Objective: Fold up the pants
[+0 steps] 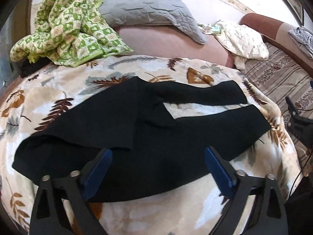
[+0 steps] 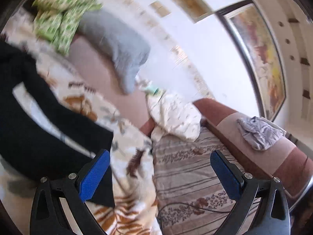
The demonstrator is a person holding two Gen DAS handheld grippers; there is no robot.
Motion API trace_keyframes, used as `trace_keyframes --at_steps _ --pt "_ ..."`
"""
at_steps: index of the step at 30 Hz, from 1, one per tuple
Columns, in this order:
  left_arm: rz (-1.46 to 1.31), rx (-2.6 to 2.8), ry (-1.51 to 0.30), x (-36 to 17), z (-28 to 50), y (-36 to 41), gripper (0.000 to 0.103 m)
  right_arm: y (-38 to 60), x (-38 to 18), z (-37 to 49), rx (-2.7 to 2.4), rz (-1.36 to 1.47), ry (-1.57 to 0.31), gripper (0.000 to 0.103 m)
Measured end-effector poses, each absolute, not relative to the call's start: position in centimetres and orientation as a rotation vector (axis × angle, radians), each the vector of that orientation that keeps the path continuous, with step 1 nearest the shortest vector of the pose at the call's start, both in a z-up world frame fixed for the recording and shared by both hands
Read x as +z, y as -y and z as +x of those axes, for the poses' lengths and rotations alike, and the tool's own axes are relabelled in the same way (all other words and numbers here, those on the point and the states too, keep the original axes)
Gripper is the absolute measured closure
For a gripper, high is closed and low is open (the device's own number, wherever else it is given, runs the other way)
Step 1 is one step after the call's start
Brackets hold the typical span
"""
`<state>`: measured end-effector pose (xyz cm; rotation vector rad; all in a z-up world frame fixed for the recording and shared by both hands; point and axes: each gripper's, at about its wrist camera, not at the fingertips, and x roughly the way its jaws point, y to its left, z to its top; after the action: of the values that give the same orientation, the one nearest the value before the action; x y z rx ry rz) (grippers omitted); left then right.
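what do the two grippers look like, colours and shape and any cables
Both match. The left gripper and right gripper each have two matte black, wedge-shaped jaws with triangular cut-outs and round silver bolt heads. Bright blue textured pads line the inner faces. No cables or markings are visible on them.

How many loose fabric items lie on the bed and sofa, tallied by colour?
Black: 1, the pants
Green-checked: 1, the crumpled blanket
Grey: 2, the quilted pillow and the small crumpled cloth on the sofa arm
Cream printed: 1, the bundled cloth
Leaf-print: 1, the blanket under the pants
Total: 6
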<state>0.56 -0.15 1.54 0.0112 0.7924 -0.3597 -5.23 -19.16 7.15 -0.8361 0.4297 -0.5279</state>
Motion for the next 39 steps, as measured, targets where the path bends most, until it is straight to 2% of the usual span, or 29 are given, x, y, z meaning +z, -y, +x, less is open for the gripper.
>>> trace_keyframes --at_steps 2,6,10,14,24,30,33,38,39 --pt "0.026 -0.385 -0.793 1.5 0.6 0.5 0.02 18.8 8.0 -5.8 -0.534 -0.837 -0.363 0.0" --pt "-0.019 -0.458 -0.792 1.4 0.4 0.2 0.019 17.7 9.3 -6.8 -0.499 -0.822 -0.291 0.0" --pt "-0.073 -0.486 -0.833 1.2 0.8 -0.4 0.019 17.2 9.2 -6.6 -0.426 -0.781 -0.338 0.0" --pt "-0.114 -0.531 -0.774 3.8 -0.2 -0.8 0.019 17.9 9.9 -6.0 -0.342 -0.606 -0.394 0.0" --pt "-0.273 -0.509 -0.658 7.6 -2.3 -5.5 0.017 20.0 11.8 -6.1 -0.194 -0.286 -0.396 0.0" --pt "-0.359 -0.444 -0.553 14.4 -6.3 -9.8 0.016 24.4 11.4 -4.9 -0.152 0.077 -0.468 0.0" --pt "-0.371 -0.414 -0.461 16.4 -8.1 -12.4 0.011 25.7 10.4 -4.0 -0.186 0.15 -0.52 0.0" --pt "-0.465 -0.34 -0.479 13.0 -10.0 -15.0 0.008 27.4 9.6 -4.1 -0.12 0.315 -0.531 0.0" --pt "-0.494 -0.329 -0.5 12.0 -10.2 -15.1 0.008 28.5 9.4 -4.3 -0.044 0.421 -0.51 0.0"
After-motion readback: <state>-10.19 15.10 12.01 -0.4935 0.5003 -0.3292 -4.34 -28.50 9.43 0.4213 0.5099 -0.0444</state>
